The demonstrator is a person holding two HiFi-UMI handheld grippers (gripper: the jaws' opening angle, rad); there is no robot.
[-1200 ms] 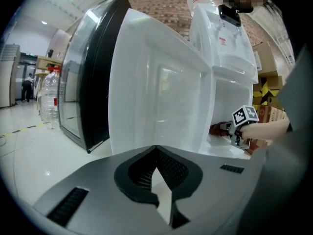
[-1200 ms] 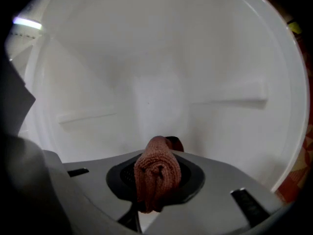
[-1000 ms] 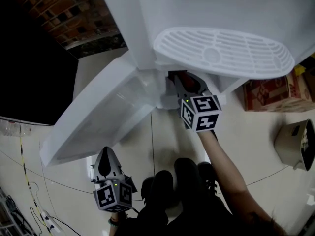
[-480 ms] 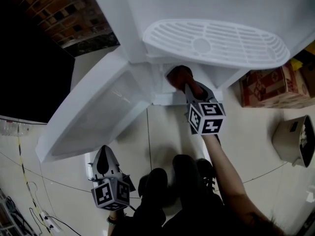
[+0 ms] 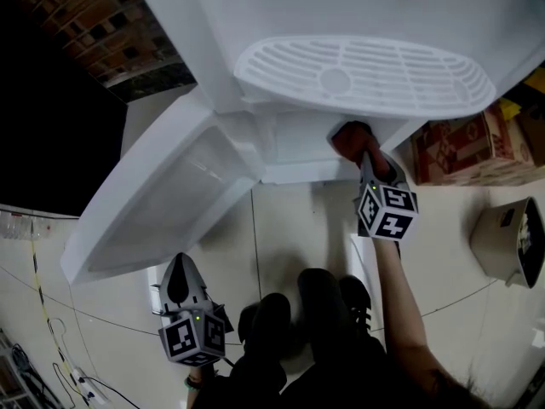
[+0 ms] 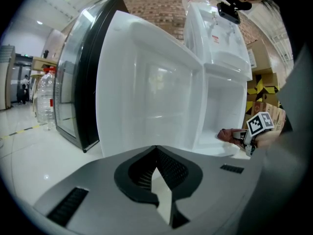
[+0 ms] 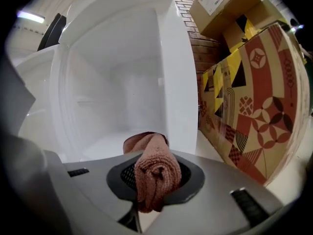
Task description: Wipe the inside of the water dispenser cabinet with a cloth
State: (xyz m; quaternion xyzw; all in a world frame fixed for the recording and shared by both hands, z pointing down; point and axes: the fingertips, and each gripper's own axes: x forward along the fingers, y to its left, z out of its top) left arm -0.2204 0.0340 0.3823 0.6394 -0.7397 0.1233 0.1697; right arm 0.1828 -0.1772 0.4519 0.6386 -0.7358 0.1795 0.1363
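Clamped between the jaws of the right gripper [image 7: 155,180]: a rolled, brownish-pink terry cloth [image 7: 149,148]. Long axis of the roll in line with the jaws, free end poking past the tips and pointing into the open white cabinet [image 7: 112,102] of the white plastic water dispenser [image 5: 383,7].

In the head view, cloth [image 5: 351,135] and right gripper [image 5: 362,150] at the front right corner of the cabinet floor, just under the slotted white drip tray [image 5: 366,75]. Probably touching the floor there, though hard to judge from so steep an angle. In the left gripper view, the cloth [image 6: 226,134] low at the front lip of the cabinet floor [image 6: 210,142], near the right wall.

Left gripper [image 6: 156,153] with jaws pressed together and empty, well apart from the dispenser, aimed at the inner face of the swung-open white cabinet door [image 6: 146,82]. In the head view, left gripper [image 5: 181,267] at the lower left, above the pale tiled floor [image 5: 294,220].

Only in the right gripper view: the cabinet's interior, holding just the end of the cloth. Only in the left gripper view: a black glass-fronted cabinet [image 6: 73,82] and clear water bottles [image 6: 45,94] off to the left.

Just beside the dispenser's right side, a red-and-yellow patterned cardboard box [image 7: 254,106], with plain brown cardboard boxes [image 7: 225,6] stacked above it against a brick wall [image 7: 188,13].
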